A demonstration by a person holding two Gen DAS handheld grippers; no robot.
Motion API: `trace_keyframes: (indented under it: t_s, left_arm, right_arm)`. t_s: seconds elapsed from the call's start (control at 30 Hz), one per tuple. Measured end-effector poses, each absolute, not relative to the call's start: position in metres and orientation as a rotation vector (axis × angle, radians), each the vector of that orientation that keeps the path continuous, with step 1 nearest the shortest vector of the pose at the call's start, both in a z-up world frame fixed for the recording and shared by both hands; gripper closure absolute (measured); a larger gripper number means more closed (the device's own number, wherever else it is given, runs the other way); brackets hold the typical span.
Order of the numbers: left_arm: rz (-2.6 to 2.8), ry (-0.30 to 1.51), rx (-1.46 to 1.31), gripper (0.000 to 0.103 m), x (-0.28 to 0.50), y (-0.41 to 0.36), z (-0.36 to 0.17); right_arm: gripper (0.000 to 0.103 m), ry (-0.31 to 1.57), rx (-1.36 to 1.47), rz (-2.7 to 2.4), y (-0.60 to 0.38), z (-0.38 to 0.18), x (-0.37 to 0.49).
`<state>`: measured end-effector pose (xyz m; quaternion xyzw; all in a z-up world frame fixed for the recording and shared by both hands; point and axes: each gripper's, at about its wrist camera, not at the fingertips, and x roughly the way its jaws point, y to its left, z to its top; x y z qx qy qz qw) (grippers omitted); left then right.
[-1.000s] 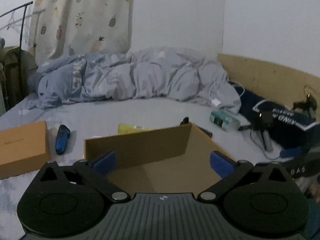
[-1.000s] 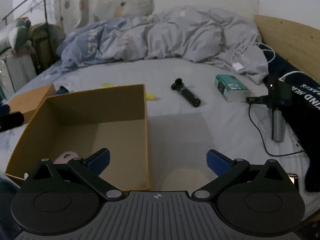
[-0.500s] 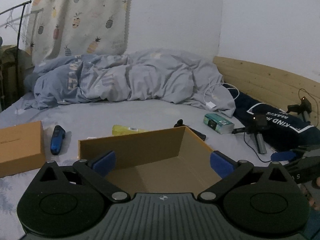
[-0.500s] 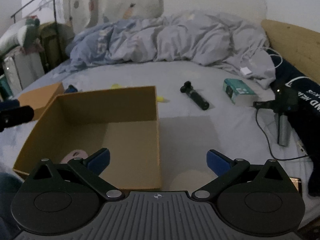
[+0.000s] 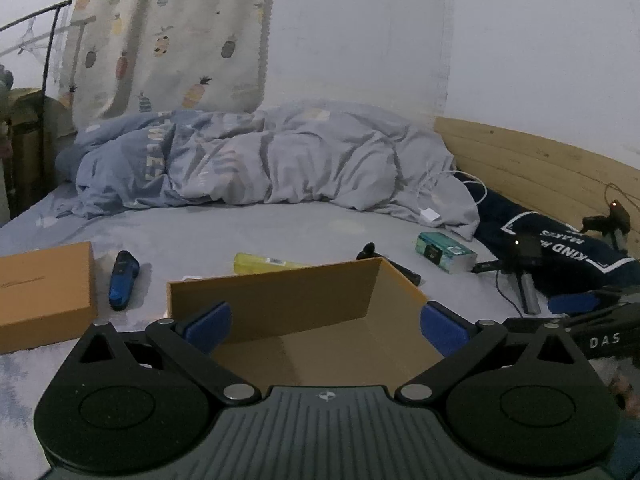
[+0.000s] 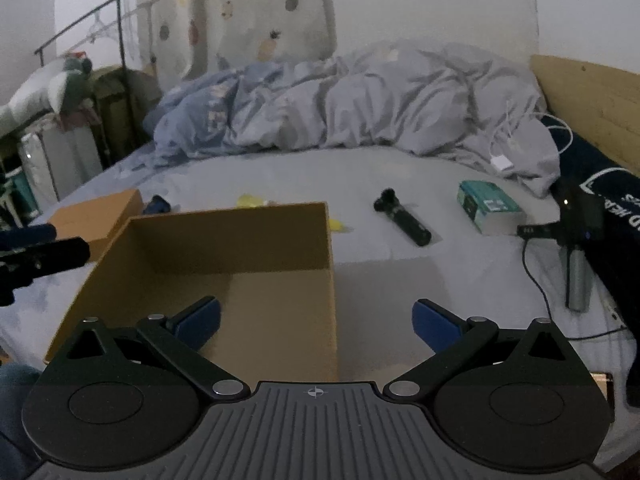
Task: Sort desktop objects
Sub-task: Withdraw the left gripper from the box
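An open brown cardboard box [image 5: 280, 300] [image 6: 224, 240] lies on the grey bed sheet. My left gripper [image 5: 326, 326] is open and empty over the box's near side. My right gripper [image 6: 316, 322] is open and empty above the box's right wall. Beyond the box lie a blue device [image 5: 123, 279] [image 6: 157, 204], a yellow packet [image 5: 264, 263] [image 6: 250, 201], a black cylindrical tool [image 6: 404, 223] [image 5: 368, 249] and a teal box [image 5: 445, 251] [image 6: 489, 208]. The box's near floor is hidden behind my grippers.
A closed orange box [image 5: 44, 292] [image 6: 98, 216] lies left of the open box. A crumpled grey duvet [image 5: 260, 160] fills the far side. A small tripod with cable [image 6: 576, 248] and a dark garment [image 5: 568, 256] lie at the right by the wooden headboard [image 5: 540, 168].
Both grippers have drawn back and risen a little, so more of the room shows. The pink object on the box floor is now hidden behind my right gripper. Both stay open.
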<state>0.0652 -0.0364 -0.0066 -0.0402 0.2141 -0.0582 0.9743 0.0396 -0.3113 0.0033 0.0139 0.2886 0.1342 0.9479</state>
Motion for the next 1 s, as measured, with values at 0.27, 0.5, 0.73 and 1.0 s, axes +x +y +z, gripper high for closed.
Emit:
trace_keyframes:
  t_s: [0.27, 0.5, 0.73, 1.0]
  left_arm:
    - [-0.112, 0.442, -0.084, 0.000, 0.070, -0.037, -0.011]
    - [-0.070, 0.446, -0.102, 0.000, 0.082, -0.031, -0.018]
    - [-0.027, 0.460, -0.123, 0.000, 0.098, -0.018, -0.025]
    - [-0.002, 0.503, -0.142, 0.000, 0.112, -0.009, -0.039]
  right_arm:
    - [0.001, 0.580, 0.019, 0.258, -0.313, 0.003, 0.054]
    - [0.001, 0.598, 0.016, 0.239, -0.321, -0.006, 0.075]
    - [0.001, 0.599, 0.022, 0.217, -0.332, -0.011, 0.104]
    - [0.001, 0.603, 0.021, 0.197, -0.342, -0.023, 0.151]
